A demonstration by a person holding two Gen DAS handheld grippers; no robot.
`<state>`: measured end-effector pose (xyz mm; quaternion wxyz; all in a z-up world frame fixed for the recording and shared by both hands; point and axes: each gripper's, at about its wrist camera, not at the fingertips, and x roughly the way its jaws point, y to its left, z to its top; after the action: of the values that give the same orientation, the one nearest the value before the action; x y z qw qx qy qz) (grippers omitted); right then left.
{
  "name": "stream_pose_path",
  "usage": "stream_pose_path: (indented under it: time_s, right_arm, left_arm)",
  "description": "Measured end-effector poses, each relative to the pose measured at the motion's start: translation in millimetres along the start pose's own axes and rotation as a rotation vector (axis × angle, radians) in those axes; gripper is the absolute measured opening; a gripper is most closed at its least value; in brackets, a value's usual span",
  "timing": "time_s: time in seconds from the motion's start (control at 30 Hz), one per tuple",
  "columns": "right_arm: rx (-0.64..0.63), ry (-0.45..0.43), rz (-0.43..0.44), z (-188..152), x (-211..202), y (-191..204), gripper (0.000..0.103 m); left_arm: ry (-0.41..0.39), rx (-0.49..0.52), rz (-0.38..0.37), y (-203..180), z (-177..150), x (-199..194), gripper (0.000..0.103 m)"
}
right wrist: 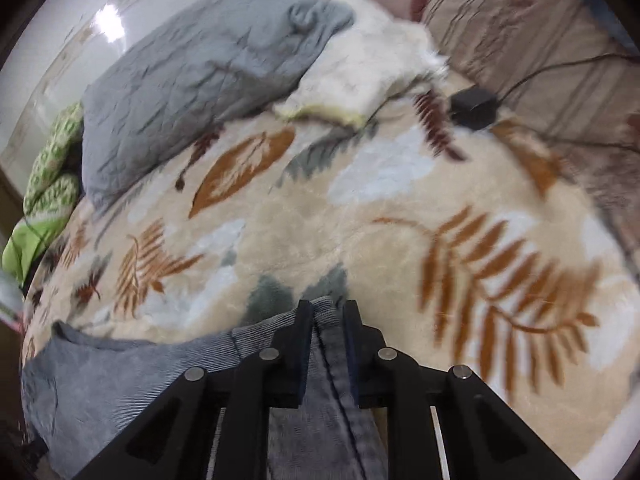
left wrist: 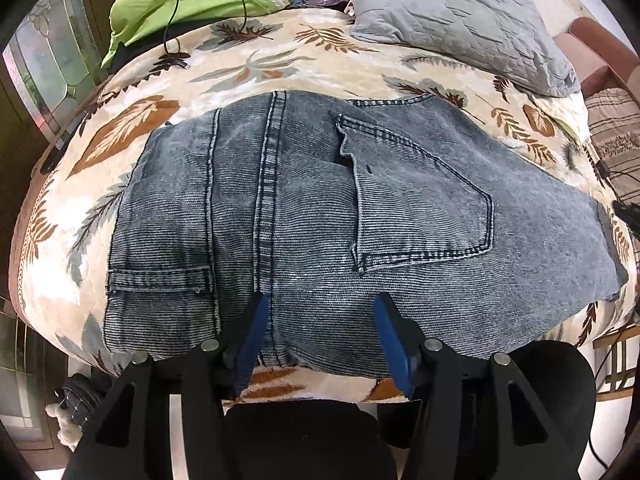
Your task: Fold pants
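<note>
Pants (left wrist: pixel 304 216) flat on the bed's (left wrist: pixel 248 60) near edge.
My left gripper (left wrist: pixel 320 308) hovers spread wide over them; my right gripper (right wrist: pixel 327 312) pinches a seam.

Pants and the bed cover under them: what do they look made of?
Pants: likely denim, faded grey-blue, matte; ribbed weave, double-stitched seams and a patch pocket show. Bed cover: probably plush fleece, soft and napped, with a printed leaf pattern; its fuzzy surface suggests that.

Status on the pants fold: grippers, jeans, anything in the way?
Left gripper open, over the jeans' near edge. Right gripper shut on a jeans seam. Jeans lie on the leaf-print blanket. Grey pillow and black charger sit apart from them.
</note>
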<state>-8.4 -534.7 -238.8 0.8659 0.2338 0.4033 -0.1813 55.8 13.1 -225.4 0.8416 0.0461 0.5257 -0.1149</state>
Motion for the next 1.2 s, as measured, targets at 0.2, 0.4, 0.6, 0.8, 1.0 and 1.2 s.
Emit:
stream_pose_path:
  time_s: [0.2,0.4,0.6,0.8,1.0,1.2]
  right_arm:
    - [-0.076,-0.035,0.150,-26,-48,31,0.017]
    - [-0.232,0.064,0.277,-74,-48,114,0.017]
    - [-0.334,0.151,0.214,-114,-20,163,0.018]
    - [-0.332,0.125,0.162,-119,-27,122,0.018]
    - [-0.266,0.102,0.166,-116,-33,69,0.014]
    - [-0.304,0.082,0.151,-106,-57,104,0.019]
  left_arm:
    - [-0.006,-0.004,0.004,-2,-1,5,0.064]
    - [0.011,-0.038,0.016,4,-3,10,0.083]
    - [0.013,-0.028,-0.007,7,-5,11,0.085]
    - [0.004,-0.020,-0.030,11,-8,12,0.086]
    - [0.014,-0.016,-0.063,22,-11,1,0.086]
    - [-0.033,-0.037,-0.061,30,-8,-32,0.086]
